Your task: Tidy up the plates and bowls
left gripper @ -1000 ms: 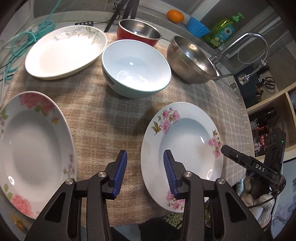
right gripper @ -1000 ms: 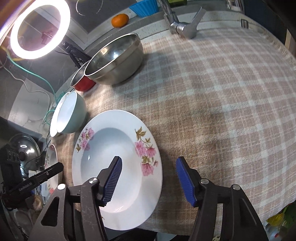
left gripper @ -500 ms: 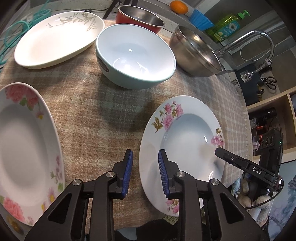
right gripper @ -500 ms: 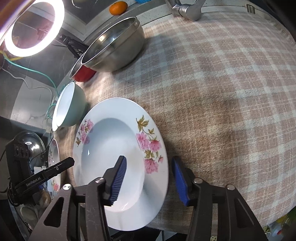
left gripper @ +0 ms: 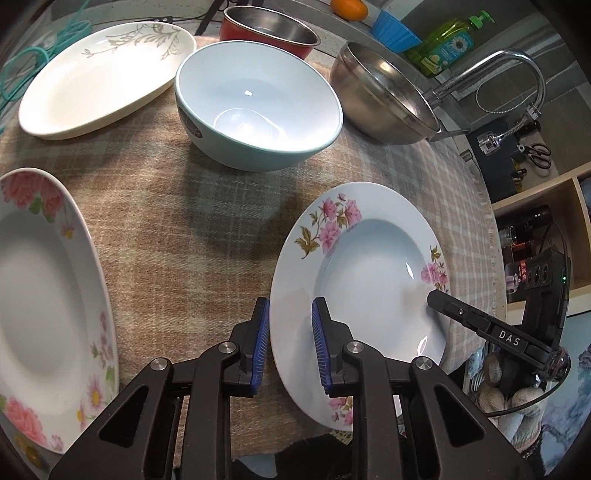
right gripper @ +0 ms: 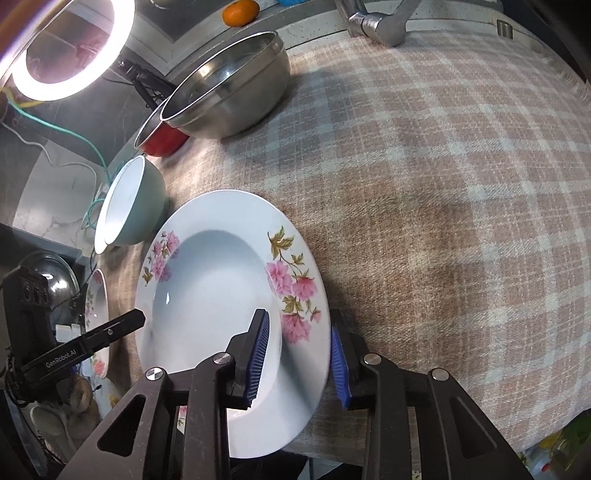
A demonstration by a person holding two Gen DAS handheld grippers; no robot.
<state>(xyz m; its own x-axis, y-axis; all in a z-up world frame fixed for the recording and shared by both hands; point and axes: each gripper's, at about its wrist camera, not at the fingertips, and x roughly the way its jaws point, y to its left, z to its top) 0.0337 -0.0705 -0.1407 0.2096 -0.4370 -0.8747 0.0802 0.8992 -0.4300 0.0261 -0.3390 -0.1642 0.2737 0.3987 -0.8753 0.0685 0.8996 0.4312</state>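
Left wrist view: the left gripper [left gripper: 288,347] straddles the near-left rim of the flowered plate [left gripper: 369,280], its jaws just closing, pads not visibly pressing yet. The right gripper [right gripper: 299,360] likewise brackets the opposite rim, also closing. Best to clamp both evenly and lift level, clearing the far blue bowl [left gripper: 258,103].

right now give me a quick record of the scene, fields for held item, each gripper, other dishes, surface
held item: pink-flower plate, gripped on opposite rims
left gripper: just been closing, fingers straddle the plate's rim
right gripper: just been closing, fingers straddle the other rim
other dishes: teal bowl, steel bowl, red bowl, leaf-print plate, second floral plate
surface: plaid cloth
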